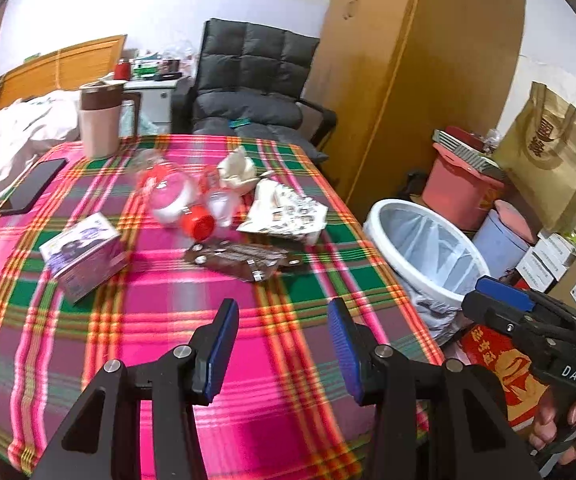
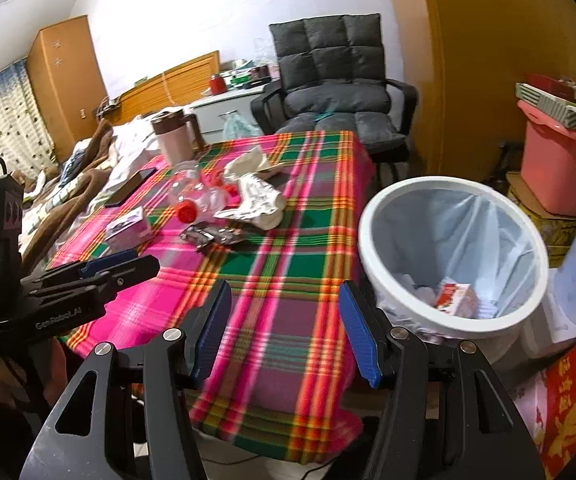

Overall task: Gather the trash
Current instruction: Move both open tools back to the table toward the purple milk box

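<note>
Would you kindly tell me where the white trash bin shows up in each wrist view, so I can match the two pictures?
Left wrist view: the white trash bin sits right of centre, beside the table's right edge.
Right wrist view: the bin fills the right-centre, some trash visible inside.
Shared landmark: the grey padded chair behind the table's far end.

The table (image 1: 248, 360) carries a cluster of trash at its middle: a crumpled wrapper (image 1: 284, 216), a flattened foil pack (image 1: 244, 258) in front of it, and two plastic bottles (image 1: 184, 200) to its left. A small box (image 1: 84, 254) lies left of the cluster. A phone (image 1: 32, 186) and a jug (image 1: 100, 120) sit nearer the far left edge. A chair (image 1: 256, 84) stands behind the table. A lined bin (image 2: 454, 256) stands on the floor beside the table's right edge, with a carton (image 2: 454, 298) in it.
</note>
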Demonstrator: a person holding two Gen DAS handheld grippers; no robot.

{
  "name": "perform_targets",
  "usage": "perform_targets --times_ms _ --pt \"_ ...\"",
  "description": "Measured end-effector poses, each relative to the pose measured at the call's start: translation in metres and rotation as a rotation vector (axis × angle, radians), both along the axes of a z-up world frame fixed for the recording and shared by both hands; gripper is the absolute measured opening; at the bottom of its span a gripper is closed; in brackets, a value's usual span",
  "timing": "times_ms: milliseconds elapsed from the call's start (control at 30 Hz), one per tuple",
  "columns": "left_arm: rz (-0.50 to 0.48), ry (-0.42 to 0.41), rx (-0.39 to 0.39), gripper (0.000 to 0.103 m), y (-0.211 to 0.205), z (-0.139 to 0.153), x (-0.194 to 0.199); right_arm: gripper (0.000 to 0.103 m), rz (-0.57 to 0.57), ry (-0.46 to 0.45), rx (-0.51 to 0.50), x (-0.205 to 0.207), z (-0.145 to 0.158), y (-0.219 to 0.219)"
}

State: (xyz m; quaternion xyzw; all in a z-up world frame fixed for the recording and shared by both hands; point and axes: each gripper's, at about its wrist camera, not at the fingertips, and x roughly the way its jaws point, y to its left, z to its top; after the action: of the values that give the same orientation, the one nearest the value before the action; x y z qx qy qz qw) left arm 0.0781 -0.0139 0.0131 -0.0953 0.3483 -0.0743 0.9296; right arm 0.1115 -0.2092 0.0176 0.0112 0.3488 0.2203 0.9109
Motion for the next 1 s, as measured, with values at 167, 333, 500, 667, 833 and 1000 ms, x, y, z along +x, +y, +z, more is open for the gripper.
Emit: perform_targets --times_ms 167,333,500,667,833,1000 --pt "0.039 0.001 -0.001 0.046 0.017 -0.002 -0.009 0.058 0.045 0.008 -0.002 0.0 -0.002 0.014" --pt "0.073 0.003 -0.005 0.046 0.032 -0.003 -0.014 0.058 0.072 0.01 -0.001 0.003 -0.001 0.023" --pt "0.108 0.001 -0.003 0.046 0.046 -0.003 -0.015 0.058 0.096 0.006 -0.001 0.009 0.0 0.032" --pt "0.146 0.004 0.003 0.046 0.063 -0.004 -0.01 0.058 0.115 0.009 -0.002 0.015 0.0 0.04" --pt "0.189 0.0 0.012 0.046 0.084 -0.004 -0.005 0.057 0.147 0.015 -0.013 0.02 -0.003 0.052" --pt "0.22 -0.003 0.035 0.046 0.104 -0.004 0.004 0.057 0.175 0.029 -0.027 0.029 -0.006 0.06"
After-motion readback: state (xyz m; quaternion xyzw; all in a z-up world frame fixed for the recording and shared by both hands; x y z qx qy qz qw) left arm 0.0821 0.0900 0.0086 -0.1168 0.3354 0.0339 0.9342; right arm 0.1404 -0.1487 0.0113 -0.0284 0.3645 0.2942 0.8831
